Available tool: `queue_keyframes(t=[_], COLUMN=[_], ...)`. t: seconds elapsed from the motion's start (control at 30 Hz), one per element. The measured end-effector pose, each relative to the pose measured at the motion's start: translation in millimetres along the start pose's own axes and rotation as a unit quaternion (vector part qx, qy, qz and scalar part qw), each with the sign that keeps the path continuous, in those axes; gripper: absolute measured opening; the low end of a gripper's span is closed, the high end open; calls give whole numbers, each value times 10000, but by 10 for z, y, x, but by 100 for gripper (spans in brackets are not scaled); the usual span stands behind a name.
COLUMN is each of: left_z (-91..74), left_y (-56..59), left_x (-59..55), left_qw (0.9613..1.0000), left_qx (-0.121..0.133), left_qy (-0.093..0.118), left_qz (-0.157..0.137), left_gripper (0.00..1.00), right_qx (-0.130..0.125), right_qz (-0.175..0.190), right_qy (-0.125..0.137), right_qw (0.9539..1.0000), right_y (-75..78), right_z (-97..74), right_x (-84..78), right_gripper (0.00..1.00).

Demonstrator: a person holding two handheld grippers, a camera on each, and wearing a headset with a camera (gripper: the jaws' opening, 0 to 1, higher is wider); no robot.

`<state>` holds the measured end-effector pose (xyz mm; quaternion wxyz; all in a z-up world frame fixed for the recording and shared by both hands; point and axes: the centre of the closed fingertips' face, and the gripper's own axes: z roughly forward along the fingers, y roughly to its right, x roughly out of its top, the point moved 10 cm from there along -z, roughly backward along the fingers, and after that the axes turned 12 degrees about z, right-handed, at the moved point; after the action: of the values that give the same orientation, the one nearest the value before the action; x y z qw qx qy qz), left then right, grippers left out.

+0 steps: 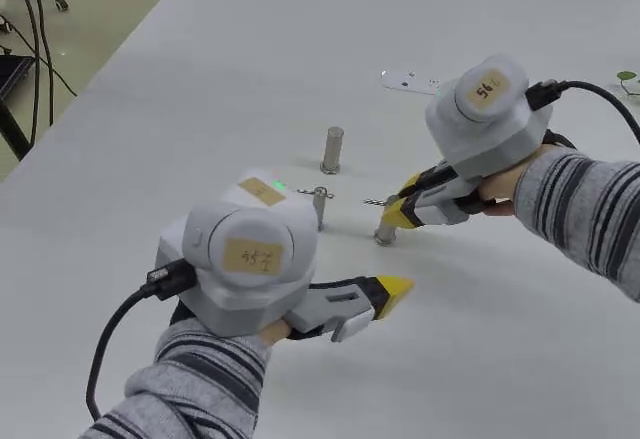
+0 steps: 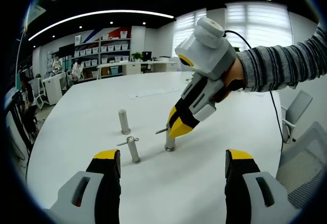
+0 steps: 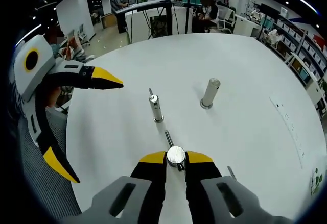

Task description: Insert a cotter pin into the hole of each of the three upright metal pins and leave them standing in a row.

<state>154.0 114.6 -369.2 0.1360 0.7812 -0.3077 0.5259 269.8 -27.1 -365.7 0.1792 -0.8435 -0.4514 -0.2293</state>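
1. The right tongs (image 2: 179, 127) are pressed nearly together on a cotter pin (image 2: 161, 130). Its tip pokes out past the near metal pin (image 3: 176, 155). The grip itself is hidden under the yellow tips.
2. The left tongs (image 2: 172, 157) hang spread wide and empty, at about 7 o'clock from that pin in the head view. They are not bracing it.
3. At 10 o'clock from the near pin stands the middle pin (image 1: 320, 207), with its own cotter (image 2: 126, 142) through the hole. Beyond it, at 12 o'clock, the far pin (image 1: 332, 149) stands with no cotter that I can see.
4. From where I stand, the danger is the sideways push. With nothing steadying the near pin, it could tip or skate out of the row on the smooth table (image 1: 200, 79).
5. A skewed cotter pin could also jam in the hole or slip from the tongs, and a toppling pin might knock its close neighbour.
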Motion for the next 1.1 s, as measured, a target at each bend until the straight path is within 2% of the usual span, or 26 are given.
queue_keyframes(t=[0.33, 0.47, 0.57, 0.87, 1.03, 1.1], left_z=[17, 3, 9, 18, 18, 21], left_y=[-1, 7, 9, 10, 3, 3], left_x=[19, 79, 82, 70, 63, 62], left_qw=[10000, 9997, 9997, 9998, 9998, 9998], left_qx=[-27, 33, 35, 12, 62, 74], left_qy=[30, 212, 199, 166, 133, 132], left_qz=[-64, 71, 105, -64, -128, -161], left_gripper=[88, 88, 90, 93, 97, 99], right_qx=[-20, -23, -49, -99, -148, -55], right_qz=[-158, -225, -220, -206, -133, -62], right_qy=[29, 10, 9, -1, 234, 333], right_qw=[9999, 9997, 9997, 9997, 9995, 9994], right_y=[-10, -6, 7, 95, 103, 105], right_z=[12, 10, 12, 49, -11, -27], right_x=[22, 24, 23, 39, 91, 114], right_gripper=[8, 9, 9, 9, 23, 23])
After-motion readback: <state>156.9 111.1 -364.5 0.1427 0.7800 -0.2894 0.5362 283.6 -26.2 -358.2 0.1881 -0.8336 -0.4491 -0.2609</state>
